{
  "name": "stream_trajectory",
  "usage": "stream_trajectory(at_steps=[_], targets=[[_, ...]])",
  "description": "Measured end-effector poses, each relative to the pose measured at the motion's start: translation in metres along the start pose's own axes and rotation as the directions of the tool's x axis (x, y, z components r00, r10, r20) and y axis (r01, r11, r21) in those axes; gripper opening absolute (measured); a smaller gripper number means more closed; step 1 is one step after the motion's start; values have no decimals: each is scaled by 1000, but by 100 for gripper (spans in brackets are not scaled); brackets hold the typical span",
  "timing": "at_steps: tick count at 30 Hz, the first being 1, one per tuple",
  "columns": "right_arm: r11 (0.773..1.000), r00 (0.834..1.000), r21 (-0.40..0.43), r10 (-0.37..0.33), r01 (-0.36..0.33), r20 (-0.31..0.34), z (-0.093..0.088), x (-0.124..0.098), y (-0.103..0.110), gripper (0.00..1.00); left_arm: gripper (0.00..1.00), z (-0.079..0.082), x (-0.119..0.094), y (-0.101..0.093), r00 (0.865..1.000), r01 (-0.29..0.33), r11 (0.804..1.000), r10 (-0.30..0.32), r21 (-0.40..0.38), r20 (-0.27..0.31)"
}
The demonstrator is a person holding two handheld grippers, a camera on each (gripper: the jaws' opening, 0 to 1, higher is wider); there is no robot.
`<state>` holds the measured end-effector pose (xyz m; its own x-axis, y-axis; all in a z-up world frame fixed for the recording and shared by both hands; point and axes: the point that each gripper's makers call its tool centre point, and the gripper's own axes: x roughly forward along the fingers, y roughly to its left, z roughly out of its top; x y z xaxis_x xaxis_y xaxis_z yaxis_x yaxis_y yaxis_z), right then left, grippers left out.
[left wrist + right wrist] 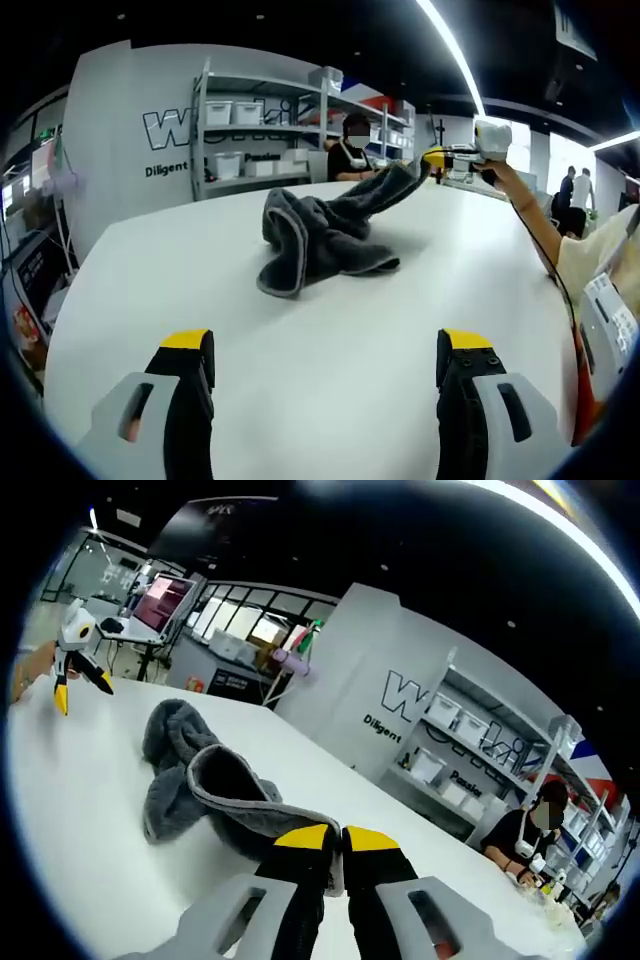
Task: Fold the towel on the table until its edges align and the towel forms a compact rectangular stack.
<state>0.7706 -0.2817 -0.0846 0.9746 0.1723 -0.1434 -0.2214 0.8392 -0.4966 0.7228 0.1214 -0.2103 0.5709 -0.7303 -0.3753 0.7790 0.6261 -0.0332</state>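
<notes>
A dark grey towel lies crumpled on the middle of the white table. One corner of it is pulled up and out to the right, where my right gripper pinches it. In the right gripper view the yellow-tipped jaws of my right gripper are shut on the towel's near edge, and the rest trails away in a heap. My left gripper stands open well short of the towel, low over bare table with nothing between its jaws. The left gripper also appears open at the far left, held by a hand.
Beyond the table's far edge stands a metal shelf with white bins, and a person sits beside it. A person's sleeve and arm reach in at the right. Desks with screens stand behind the table.
</notes>
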Motion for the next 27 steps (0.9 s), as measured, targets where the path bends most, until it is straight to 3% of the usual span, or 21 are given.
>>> stream_trajectory(at_steps=[8,15,18,25,27], targets=[[997,997,32,-68,68,-23,-19,0,-31,1,90,0,0,0,1000,1,1000,-1,-1,-1],[992,992,61,-107,111,-70,-51,5,-55,1,90,1,-1,0,1000,2,1000,-2,1,-1],[990,985,43,-128,134,-114,-71,8,-63,1,90,1,-2,-1,1000,1,1000,-1,2,-1],[977,965,105,-160,184,-207,-124,11,-81,1,90,1,-3,-2,1000,2,1000,-2,4,-5],[969,952,104,-193,223,-237,-139,7,-90,1,90,0,-3,-1,1000,2,1000,-2,3,-6]])
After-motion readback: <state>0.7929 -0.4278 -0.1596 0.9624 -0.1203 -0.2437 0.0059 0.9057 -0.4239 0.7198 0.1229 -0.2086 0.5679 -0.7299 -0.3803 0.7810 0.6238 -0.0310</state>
